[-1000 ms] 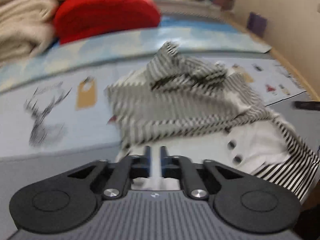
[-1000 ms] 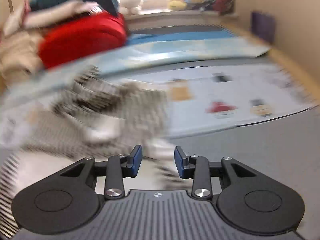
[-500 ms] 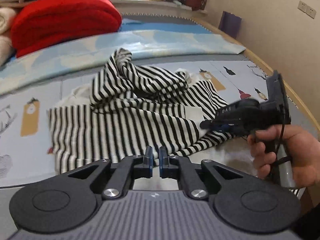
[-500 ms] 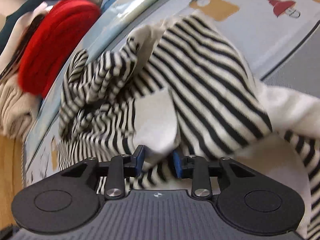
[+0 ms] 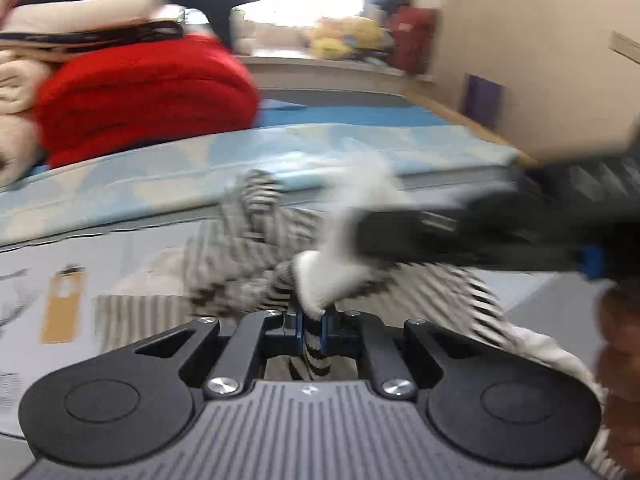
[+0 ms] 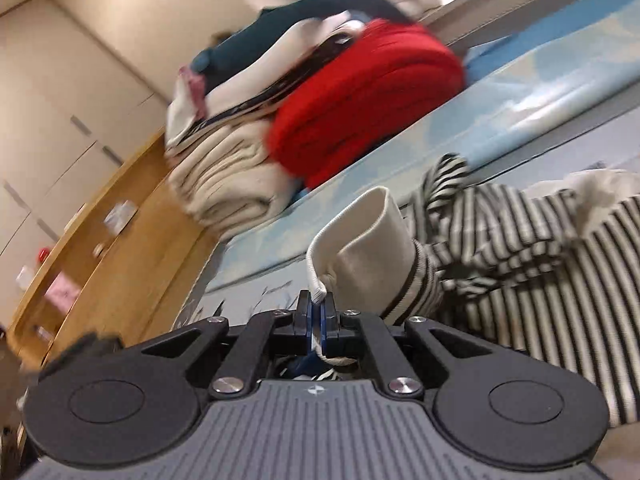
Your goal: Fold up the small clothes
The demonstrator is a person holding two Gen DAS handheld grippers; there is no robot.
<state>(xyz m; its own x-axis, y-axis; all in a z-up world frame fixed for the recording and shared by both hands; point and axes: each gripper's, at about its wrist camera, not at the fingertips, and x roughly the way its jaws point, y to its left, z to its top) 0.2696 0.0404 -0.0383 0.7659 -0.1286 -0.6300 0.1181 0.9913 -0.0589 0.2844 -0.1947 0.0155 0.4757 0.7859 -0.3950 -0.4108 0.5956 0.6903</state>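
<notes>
A black-and-white striped garment [image 5: 240, 256] lies crumpled on the printed mat [image 5: 36, 280]. My left gripper [image 5: 314, 322] is shut on a striped fold with a white edge, lifted just off the mat. In the right wrist view the garment [image 6: 540, 248] spreads to the right. Its cream ribbed cuff [image 6: 360, 248] stands up from my right gripper [image 6: 317, 312], whose jaws are closing tight on the cuff's rim. The right tool's dark body [image 5: 480, 236] crosses the left wrist view from the right, blurred, with a person's hand [image 5: 620, 344] behind it.
A folded red blanket [image 5: 140, 96] and cream blankets [image 6: 224, 184] are stacked at the back left on a light blue mat [image 5: 160, 168]. Plush toys [image 5: 344, 40] sit on the sill. A wooden rail [image 6: 120, 232] borders the left side, and a beige wall [image 5: 520, 40] the right.
The left gripper, shut on nothing before, now pinches a striped fold. The right gripper has closed on the cream cuff and swung left with it, and its view has tilted.
</notes>
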